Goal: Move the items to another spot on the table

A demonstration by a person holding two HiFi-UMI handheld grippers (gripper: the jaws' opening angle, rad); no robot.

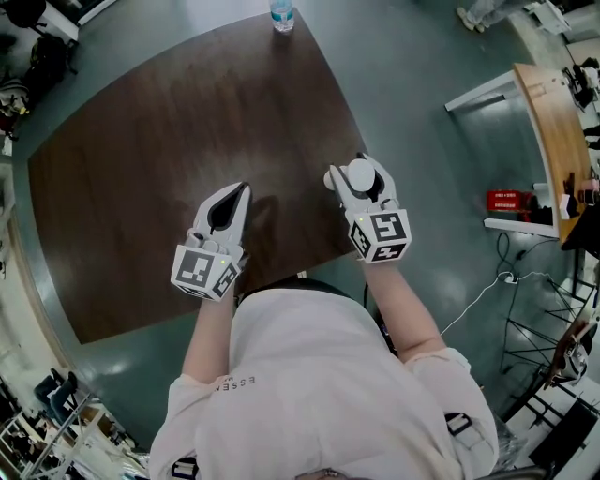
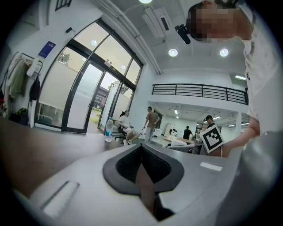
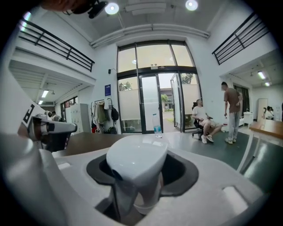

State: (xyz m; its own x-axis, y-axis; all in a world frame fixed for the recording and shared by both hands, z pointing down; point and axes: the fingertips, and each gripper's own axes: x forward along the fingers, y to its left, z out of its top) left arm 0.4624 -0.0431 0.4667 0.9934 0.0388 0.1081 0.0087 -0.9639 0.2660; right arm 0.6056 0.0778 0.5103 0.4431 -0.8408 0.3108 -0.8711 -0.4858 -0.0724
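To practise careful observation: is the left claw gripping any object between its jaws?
No, in the left gripper view the left claw has its dark padded jaws together with nothing between them.

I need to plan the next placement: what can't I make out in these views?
- White object in the right hand-held gripper: what it is. The jaws hide its base in the right gripper view, and the head view shows only its top.
- Bottle: cut by the head view's top edge; label too small everywhere.
- Table: part of its near edge hidden by the person's shirt, head view.
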